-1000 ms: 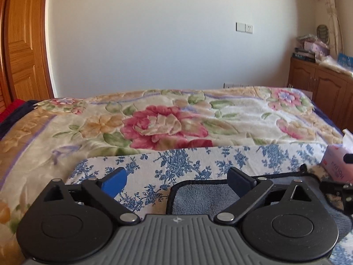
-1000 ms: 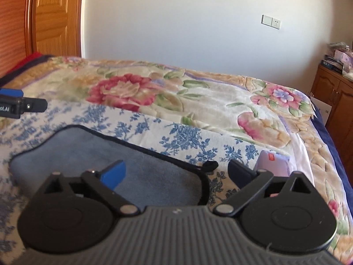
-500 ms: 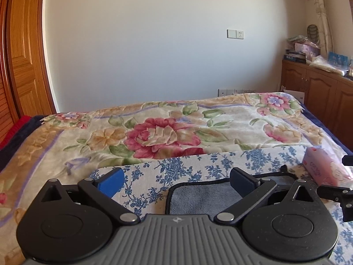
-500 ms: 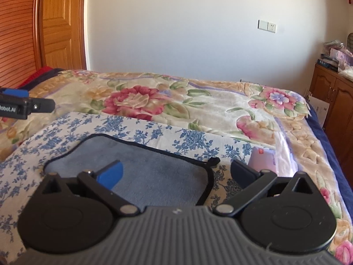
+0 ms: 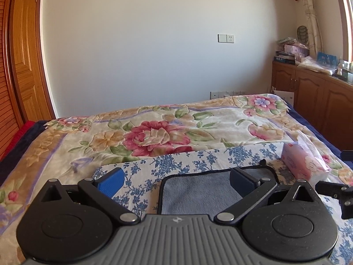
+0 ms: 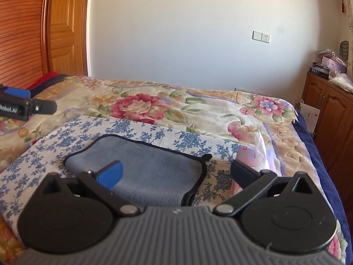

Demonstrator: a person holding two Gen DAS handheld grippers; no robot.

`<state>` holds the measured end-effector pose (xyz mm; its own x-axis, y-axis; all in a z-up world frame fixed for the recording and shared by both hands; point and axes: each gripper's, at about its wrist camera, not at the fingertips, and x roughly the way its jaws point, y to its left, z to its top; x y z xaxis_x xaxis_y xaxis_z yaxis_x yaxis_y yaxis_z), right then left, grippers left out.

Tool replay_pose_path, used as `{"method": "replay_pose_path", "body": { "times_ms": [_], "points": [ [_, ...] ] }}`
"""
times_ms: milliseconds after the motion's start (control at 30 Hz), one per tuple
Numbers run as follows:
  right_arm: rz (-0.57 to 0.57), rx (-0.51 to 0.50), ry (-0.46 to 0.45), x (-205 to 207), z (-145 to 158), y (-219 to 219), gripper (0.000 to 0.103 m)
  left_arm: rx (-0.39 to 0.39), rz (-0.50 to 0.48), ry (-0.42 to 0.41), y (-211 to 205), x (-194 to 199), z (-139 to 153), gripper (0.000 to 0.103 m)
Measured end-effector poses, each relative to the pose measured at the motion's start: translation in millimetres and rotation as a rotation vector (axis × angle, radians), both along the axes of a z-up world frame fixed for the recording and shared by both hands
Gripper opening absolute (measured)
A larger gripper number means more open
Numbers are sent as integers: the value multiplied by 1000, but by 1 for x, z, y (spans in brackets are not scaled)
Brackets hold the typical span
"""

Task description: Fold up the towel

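A grey towel with black trim lies folded and flat on a blue-flowered white cloth on the bed. It also shows in the left wrist view. My left gripper is open and empty, held above the towel's left edge. My right gripper is open and empty, held above the towel's right edge. Each gripper shows at the edge of the other's view: the right one, the left one.
A pink tissue pack lies on the cloth just right of the towel, seen also in the right wrist view. The floral bedspread stretches beyond. A wooden cabinet stands at the right, a wooden door at the left.
Both grippers have risen and drawn back from the towel, so more of the towel, cloth and room shows. Both stay open and empty. The towel has not moved.
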<state>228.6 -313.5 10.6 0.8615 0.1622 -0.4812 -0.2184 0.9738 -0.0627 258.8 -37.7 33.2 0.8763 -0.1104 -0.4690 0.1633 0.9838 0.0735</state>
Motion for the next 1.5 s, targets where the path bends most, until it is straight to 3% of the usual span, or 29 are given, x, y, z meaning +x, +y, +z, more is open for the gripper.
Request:
{"method": "replay_pose_path", "body": {
  "times_ms": [333,800,1133,1500],
  "points": [
    [-5,25,-28,-41,17,-1,103,8,6,8,0,-49,17,103],
    [-7,45,-70,-96,35,1,103,38,35,-69,3,-130,60,103],
    [-10,65,-98,-123,49,-1,103,26,42,-66,10,-165,63,103],
    [-1,96,-122,-145,57,2,103,13,71,-117,16,-195,68,103]
  ]
}}
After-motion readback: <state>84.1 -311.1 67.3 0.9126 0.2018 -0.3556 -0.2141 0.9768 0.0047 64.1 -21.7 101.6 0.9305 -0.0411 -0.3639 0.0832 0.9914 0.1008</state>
